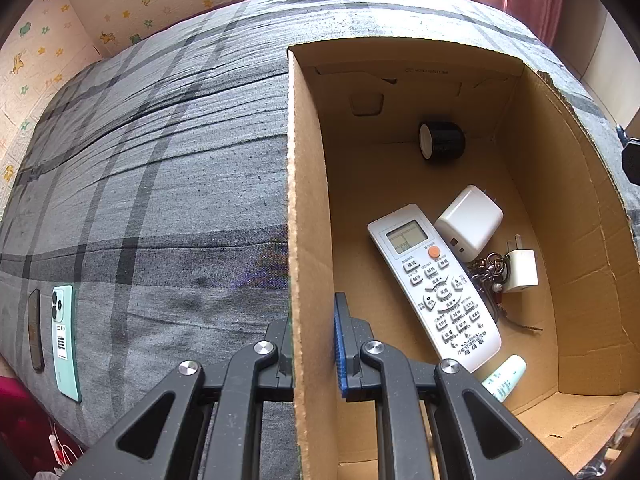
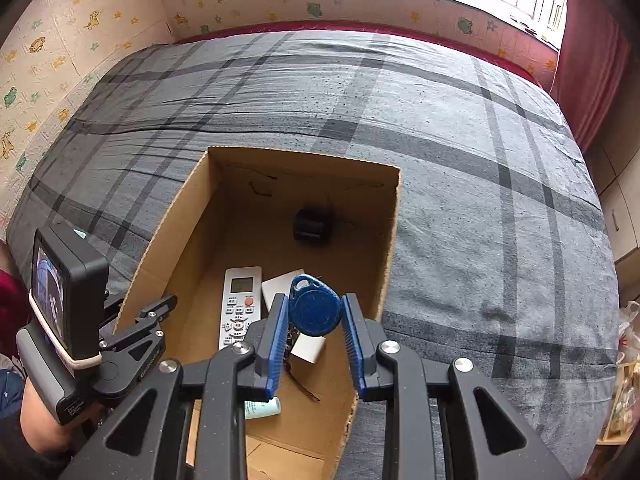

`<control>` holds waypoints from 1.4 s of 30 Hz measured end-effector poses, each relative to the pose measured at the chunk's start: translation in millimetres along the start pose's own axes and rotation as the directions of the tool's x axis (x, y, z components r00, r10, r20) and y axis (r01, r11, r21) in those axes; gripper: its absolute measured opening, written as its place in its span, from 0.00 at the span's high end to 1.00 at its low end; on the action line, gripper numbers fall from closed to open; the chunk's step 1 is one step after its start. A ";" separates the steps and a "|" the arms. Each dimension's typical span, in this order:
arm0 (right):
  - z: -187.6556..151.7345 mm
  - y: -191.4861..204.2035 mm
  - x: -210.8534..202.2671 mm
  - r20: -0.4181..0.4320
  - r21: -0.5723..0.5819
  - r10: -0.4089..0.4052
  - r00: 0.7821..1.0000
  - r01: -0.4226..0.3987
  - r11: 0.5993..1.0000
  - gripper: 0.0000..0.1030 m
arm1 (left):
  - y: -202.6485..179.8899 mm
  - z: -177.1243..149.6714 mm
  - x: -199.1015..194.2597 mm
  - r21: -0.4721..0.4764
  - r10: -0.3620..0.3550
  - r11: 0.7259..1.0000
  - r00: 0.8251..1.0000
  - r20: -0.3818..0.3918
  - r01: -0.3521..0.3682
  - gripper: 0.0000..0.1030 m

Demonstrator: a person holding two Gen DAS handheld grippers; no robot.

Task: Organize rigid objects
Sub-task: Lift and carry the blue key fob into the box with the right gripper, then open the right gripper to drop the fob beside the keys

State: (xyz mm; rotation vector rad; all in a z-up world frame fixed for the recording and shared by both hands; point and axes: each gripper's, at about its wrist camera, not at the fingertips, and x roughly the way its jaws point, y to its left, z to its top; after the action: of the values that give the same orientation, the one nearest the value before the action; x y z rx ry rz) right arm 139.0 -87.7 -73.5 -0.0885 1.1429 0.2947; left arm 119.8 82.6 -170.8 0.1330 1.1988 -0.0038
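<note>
The right gripper has its jaws closed on a blue key fob, held above the open cardboard box that sits on the bed near its front edge. The fob looks light, stiff and smooth, so a pinch across its flat faces should hold, though the attached keys may swing it. The left gripper straddles the box's left wall, one finger inside and one outside; I cannot tell whether it is pressing the cardboard. Only the left wrist view shows the phone near the bed's left edge and a clear look at the remote, chargers and keys in the box. Only the right wrist view shows the fob.
</note>
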 end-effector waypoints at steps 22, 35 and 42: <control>-13.5 38.2 84.7 -0.183 -0.047 0.016 0.983 -0.025 0.999 0.73 | -0.5 1.0 1.1 0.001 -0.003 1.000 1.000 0.001 0.003 0.86; -18.8 37.9 108.6 -0.227 -0.044 0.017 0.974 -0.028 0.999 0.72 | -0.1 -0.4 0.5 0.001 -0.005 1.000 1.000 0.003 0.005 0.86; -17.6 38.9 103.7 -0.216 -0.055 0.017 0.976 -0.029 0.998 0.72 | -0.8 -0.5 0.3 0.006 -0.001 1.000 1.000 0.003 0.001 0.86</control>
State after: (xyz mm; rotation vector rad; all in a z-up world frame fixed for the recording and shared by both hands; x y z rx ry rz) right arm 152.3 -35.1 -171.6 -0.1615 1.3518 0.3452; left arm 119.4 81.9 -171.3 0.1375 1.1962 -0.0090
